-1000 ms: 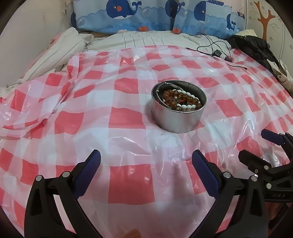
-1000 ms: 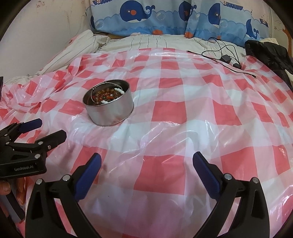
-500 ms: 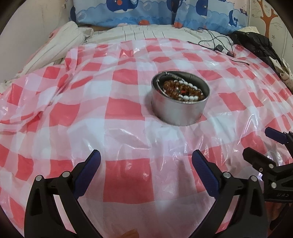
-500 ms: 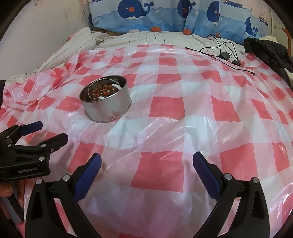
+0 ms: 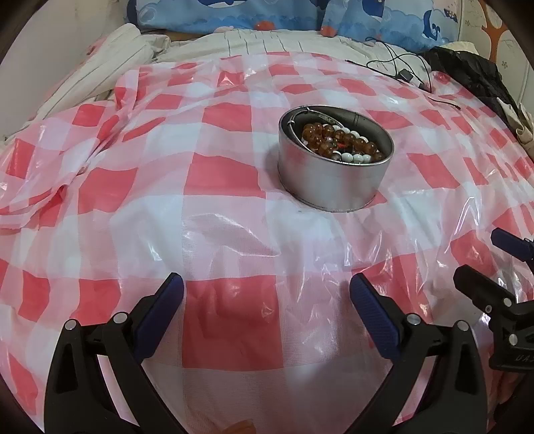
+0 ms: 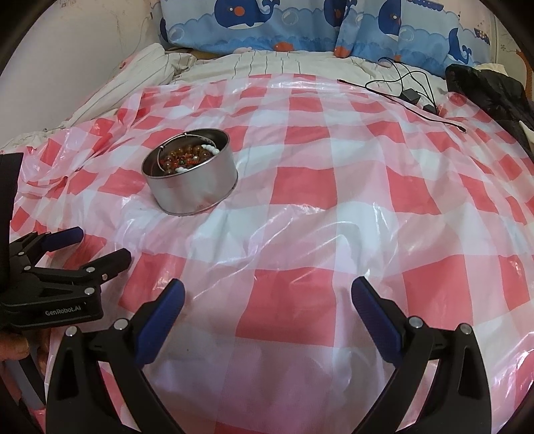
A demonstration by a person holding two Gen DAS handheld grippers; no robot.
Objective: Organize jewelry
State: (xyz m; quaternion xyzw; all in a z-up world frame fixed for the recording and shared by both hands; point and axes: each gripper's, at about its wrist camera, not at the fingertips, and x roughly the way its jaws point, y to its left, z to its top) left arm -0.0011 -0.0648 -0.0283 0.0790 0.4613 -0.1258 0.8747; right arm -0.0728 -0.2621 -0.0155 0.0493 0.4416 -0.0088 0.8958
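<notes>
The left gripper [image 6: 71,247] has white writing on its side that reads "GenRobot.AI". Some letters show on the right gripper [image 5: 500,260] in the left view, but they are cut off and too small to read.

A round metal tin [image 5: 335,157] sits on a red and white checked plastic sheet [image 5: 217,173] spread over the bed. Inside the tin lie brown beads [image 5: 333,138], white beads [image 5: 355,157] and a thin silver bangle [image 5: 297,117] leaning along the wall. Behind the sheet are a striped blanket [image 6: 260,63], blue whale pillows [image 6: 300,23], a black cable with a small plug [image 6: 409,93] and a black jacket [image 6: 494,93]. Nothing lies between the grippers and the tin.

Both grippers are spread wide and hold nothing. They hang over the sheet, side by side, a little way short of the tin.

Since the earlier pictures, the left gripper has come closer to the tin, which looks bigger in its view. The tin has not moved on the sheet.
</notes>
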